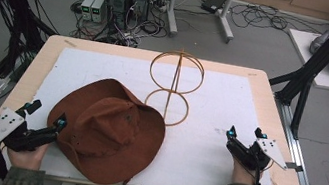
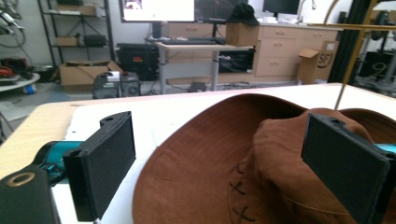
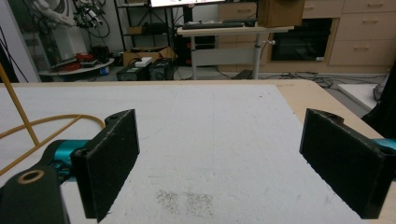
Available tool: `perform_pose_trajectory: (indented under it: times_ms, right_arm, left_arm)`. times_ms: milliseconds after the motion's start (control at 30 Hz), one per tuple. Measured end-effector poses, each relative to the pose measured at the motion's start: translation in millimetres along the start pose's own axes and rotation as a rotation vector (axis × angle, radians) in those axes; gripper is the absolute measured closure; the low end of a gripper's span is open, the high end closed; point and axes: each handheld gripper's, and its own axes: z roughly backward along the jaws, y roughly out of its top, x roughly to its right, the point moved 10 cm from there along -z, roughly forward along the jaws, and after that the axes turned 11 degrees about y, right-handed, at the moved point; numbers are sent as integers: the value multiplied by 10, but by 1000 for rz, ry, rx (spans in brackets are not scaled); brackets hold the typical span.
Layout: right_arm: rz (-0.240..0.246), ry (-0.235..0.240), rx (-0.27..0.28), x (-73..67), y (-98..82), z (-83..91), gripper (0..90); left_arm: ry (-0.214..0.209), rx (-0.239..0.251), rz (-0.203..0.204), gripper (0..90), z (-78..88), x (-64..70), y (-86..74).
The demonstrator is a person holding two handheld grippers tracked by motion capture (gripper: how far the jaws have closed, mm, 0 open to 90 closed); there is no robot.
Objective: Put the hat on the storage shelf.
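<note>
While the left gripper [image 1: 52,127] sits at the near-left edge of the white mat [image 1: 220,112] with its jaws spread wide and empty, one to each side of the brim of the brown hat [image 1: 108,131], the step in hand appears to be the approach to a grasp of that brim. Behind the hat, near the table's middle, stands the wire hat stand [image 1: 173,86], the likely destination. At the near right, the right gripper [image 1: 240,143] rests wide open and empty; next, the left jaws must close on the brim.

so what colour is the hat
Rusty brown hat, seen best in the high view.
</note>
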Motion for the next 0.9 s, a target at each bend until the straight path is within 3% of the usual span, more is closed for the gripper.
perform_pose_trajectory:
  times_ms: [367,733,900]
  right_arm:
    - [-2,3,-4,-15,-5,-4,111]
    - [2,1,-2,-4,-1,-2,111]
    - [-2,-1,-1,2,1,-2,111]
  left_arm:
    - [-122,-82,-16,101,1,247,-42]
    - [-171,-177,-72,101,-110,560,-221]
    - [-179,-205,-81,101,-133,620,-259]
